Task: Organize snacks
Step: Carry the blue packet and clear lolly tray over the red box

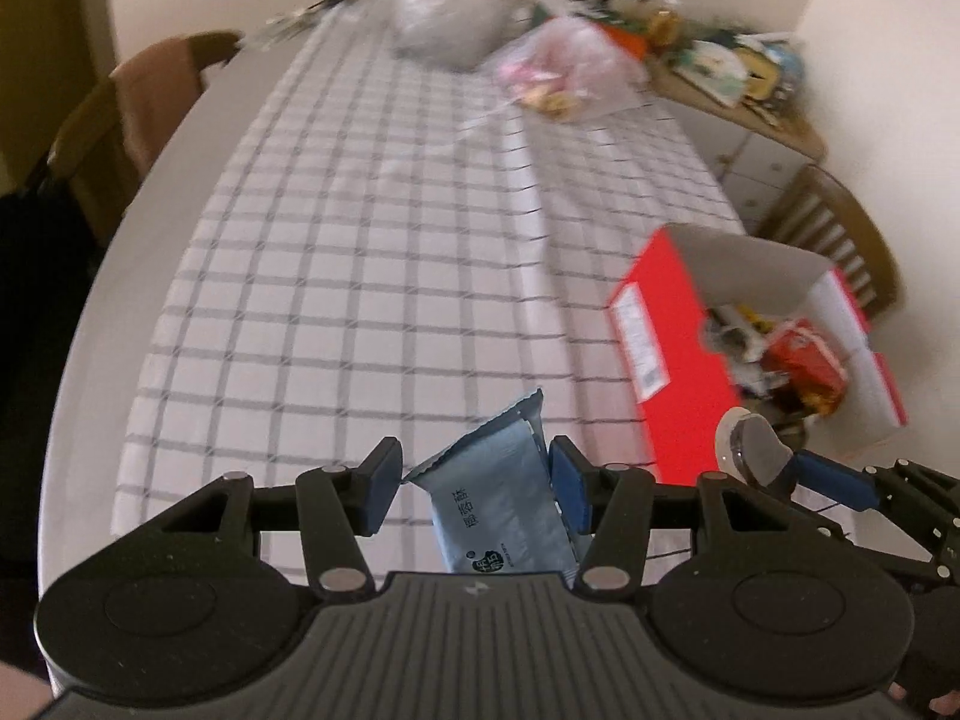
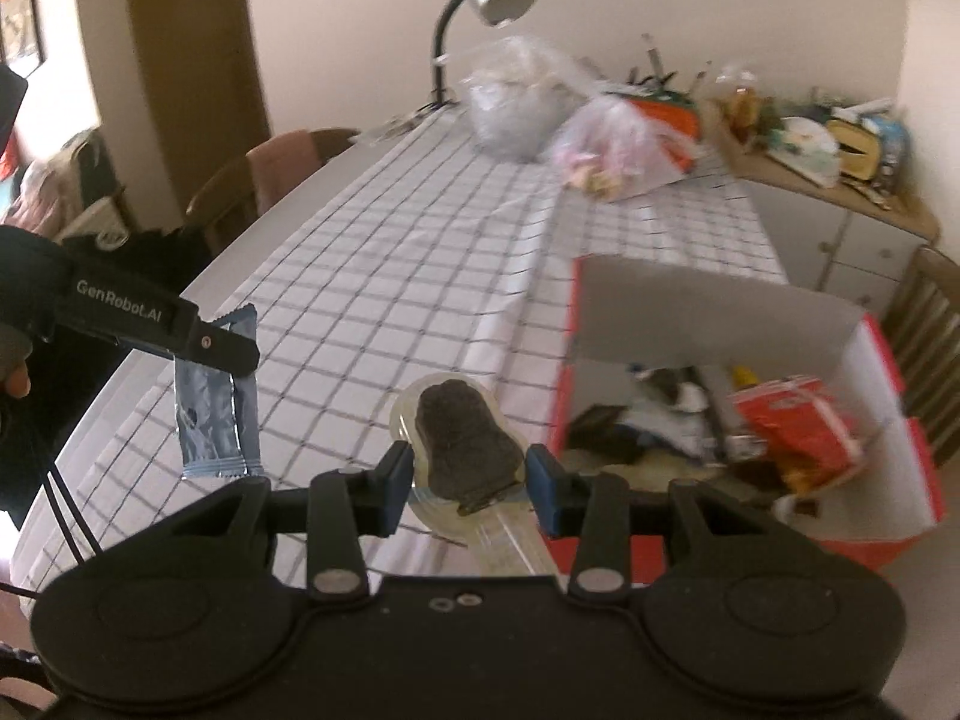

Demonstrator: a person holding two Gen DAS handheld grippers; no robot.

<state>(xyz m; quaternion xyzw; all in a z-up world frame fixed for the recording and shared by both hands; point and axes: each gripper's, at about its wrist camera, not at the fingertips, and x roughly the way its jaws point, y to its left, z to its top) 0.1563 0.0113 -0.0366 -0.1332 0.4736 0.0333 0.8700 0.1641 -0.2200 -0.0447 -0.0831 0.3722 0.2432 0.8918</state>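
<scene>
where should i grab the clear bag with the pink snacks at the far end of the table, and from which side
Probably the loose, crumpled top of the clear bag of pink snacks, coming from above. It lies slumped on the checked tablecloth beside a larger clear bag, so bunched plastic up top offers the jaws most.

The left gripper (image 1: 474, 489) holds a snack packet (image 1: 504, 504) above the table (image 1: 360, 276). To its right, the right gripper (image 2: 471, 483) holds a wrapped snack (image 2: 465, 444); the open box (image 2: 864, 396) lies right of both, bags (image 2: 522, 102) far ahead.
</scene>
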